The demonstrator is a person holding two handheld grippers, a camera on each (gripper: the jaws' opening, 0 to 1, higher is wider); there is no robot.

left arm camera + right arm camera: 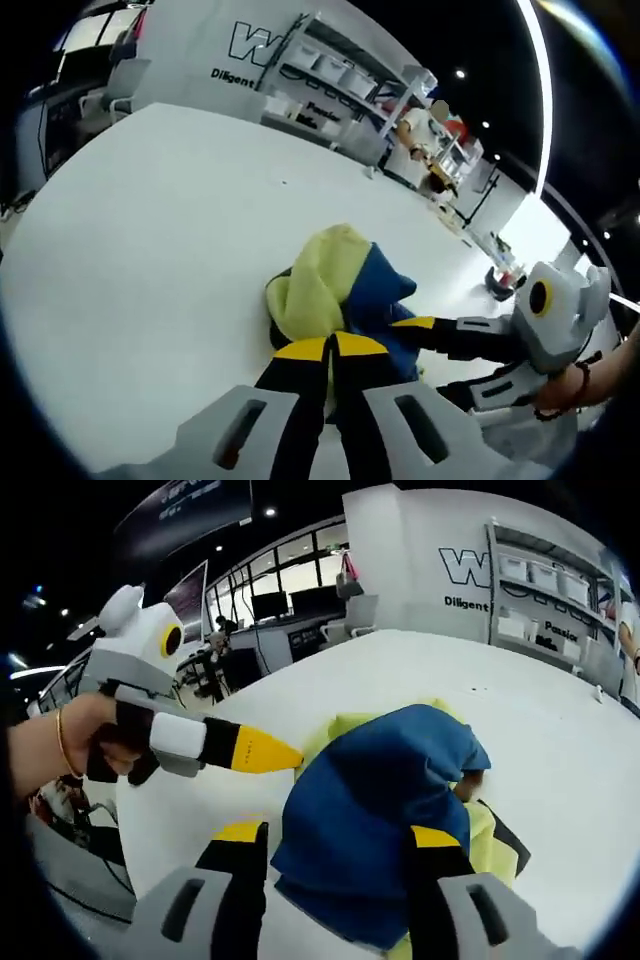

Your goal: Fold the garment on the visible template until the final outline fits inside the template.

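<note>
1. While the garment (345, 290) is lying bunched in a heap on the white table (150, 270), both grippers are working at it, so the step in hand looks like an early one: getting the cloth opened and flattened before any fold is made.
2. The left gripper (330, 350) is sitting at the near edge of the heap with its yellow-tipped jaws close together; they are seemingly pinching cloth, though the fabric between them is hard to make out, so I cannot tell whether it is really clenched on the garment.
3. The right gripper (338, 840) is standing with its jaws spread wide on either side of a blue (385, 800) fold of the garment (385, 800), the cloth lying between them and not yet squeezed, so it is reading as released.
4. The left gripper (262, 750) is also coming into the right gripper view, a hand (60, 745) holding it, its tip touching the yellow side of the heap.
5. No template outline is showing on the table near the heap, so I cannot tell where the garment is sitting relative to it.
6. The next move is calling for both grippers to take firm hold of separate edges and draw them apart so the cloth is spreading flat.
7. Counting: one garment, blue and yellow-green; two grippers; one table.
</note>
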